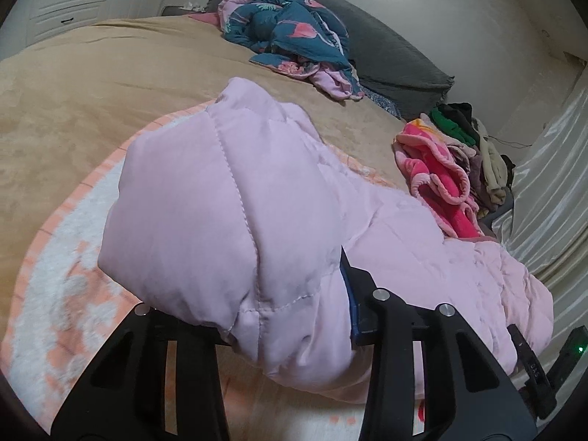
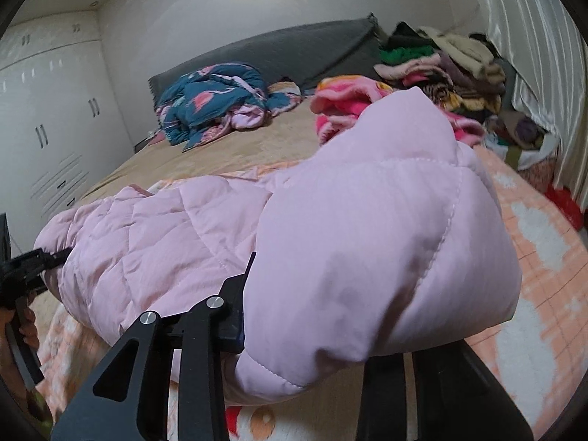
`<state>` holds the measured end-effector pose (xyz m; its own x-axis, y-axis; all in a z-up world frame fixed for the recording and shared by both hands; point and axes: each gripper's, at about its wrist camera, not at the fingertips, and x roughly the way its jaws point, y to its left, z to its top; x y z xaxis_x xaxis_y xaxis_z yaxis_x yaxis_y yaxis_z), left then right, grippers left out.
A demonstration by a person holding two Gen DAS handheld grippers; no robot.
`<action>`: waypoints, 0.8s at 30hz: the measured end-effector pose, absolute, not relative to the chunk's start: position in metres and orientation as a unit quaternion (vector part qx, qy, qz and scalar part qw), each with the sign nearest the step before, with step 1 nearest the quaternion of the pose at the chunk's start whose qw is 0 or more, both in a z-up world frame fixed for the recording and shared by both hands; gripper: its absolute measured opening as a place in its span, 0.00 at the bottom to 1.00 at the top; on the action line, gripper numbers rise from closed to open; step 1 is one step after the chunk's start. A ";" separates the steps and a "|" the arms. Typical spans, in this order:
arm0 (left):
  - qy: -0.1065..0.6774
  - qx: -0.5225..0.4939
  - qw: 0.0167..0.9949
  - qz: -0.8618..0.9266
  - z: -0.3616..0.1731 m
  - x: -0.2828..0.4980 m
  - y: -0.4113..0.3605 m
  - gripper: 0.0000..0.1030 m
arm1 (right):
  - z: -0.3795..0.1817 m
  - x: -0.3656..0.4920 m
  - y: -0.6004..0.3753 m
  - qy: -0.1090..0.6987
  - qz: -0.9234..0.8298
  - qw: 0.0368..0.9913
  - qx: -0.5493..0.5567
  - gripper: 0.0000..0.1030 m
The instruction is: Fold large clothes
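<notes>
While gripping jacket [image 1: 228,198], tongs [image 1: 286,316] down-tilted.

Each gripper [image 1: 286,316] [image 2: 312,316] has matte black angular fingers with silver round screws.

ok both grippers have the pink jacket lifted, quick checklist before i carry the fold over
1. Left gripper clamped on the pink puffer jacket: ok, fabric bunched between its fingers.
2. Right gripper clamped on the jacket: ok, fabric fills the gap.
3. Jacket spans both grippers without twisting: cannot tell, the middle sags and is partly hidden.
4. Landing area on the peach and white blanket: ok, bare beyond the jacket.
5. Pink fleece pile clear of the jacket: cannot tell, it sits very close.
6. Far hem lying flat: cannot tell, hidden.
</notes>
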<state>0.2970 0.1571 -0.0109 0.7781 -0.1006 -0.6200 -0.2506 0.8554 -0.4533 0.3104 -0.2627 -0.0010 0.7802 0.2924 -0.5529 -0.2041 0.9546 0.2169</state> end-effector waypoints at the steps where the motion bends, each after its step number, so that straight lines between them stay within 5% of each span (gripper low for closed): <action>1: 0.328 -0.262 0.907 0.042 -0.008 0.292 0.157 0.31 | 0.001 0.305 -0.262 0.304 0.133 0.941 0.068 0.31; 24: 0.317 -0.168 0.933 0.042 0.010 0.179 0.128 0.31 | 0.008 0.182 -0.273 0.311 0.128 0.940 0.065 0.30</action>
